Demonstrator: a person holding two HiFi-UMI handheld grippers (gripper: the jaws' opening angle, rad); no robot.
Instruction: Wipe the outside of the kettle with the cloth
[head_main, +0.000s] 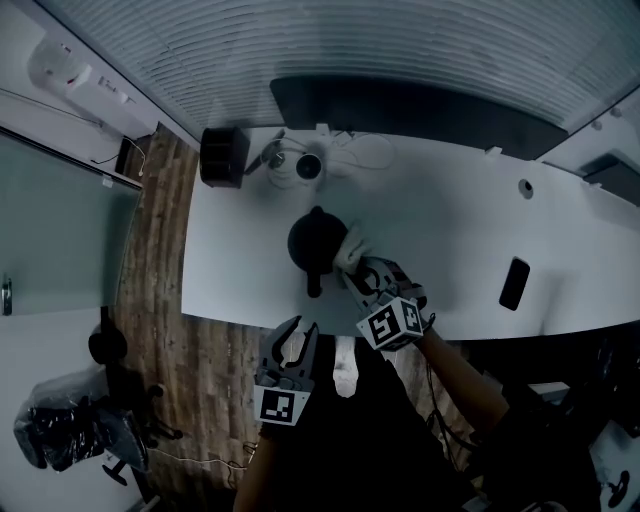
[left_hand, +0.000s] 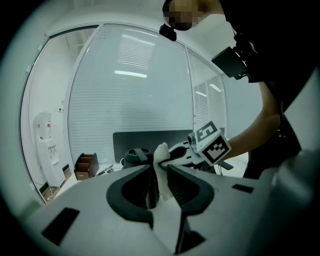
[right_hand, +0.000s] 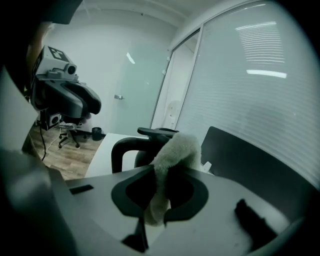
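White cloth (right_hand: 172, 160) is seen clamped in the right gripper's (right_hand: 161, 175) jaws. Only in the head view is it shown just beside the black kettle (head_main: 312, 240) on the table (head_main: 450, 220). The left gripper's (left_hand: 159, 170) jaws are shown together, near the table edge.

Head view looks steeply down from above the white table (head_main: 450, 215); both gripper views sit low, facing the blinds (left_hand: 135, 90), right one nearer; all three share the kettle (head_main: 318, 243).
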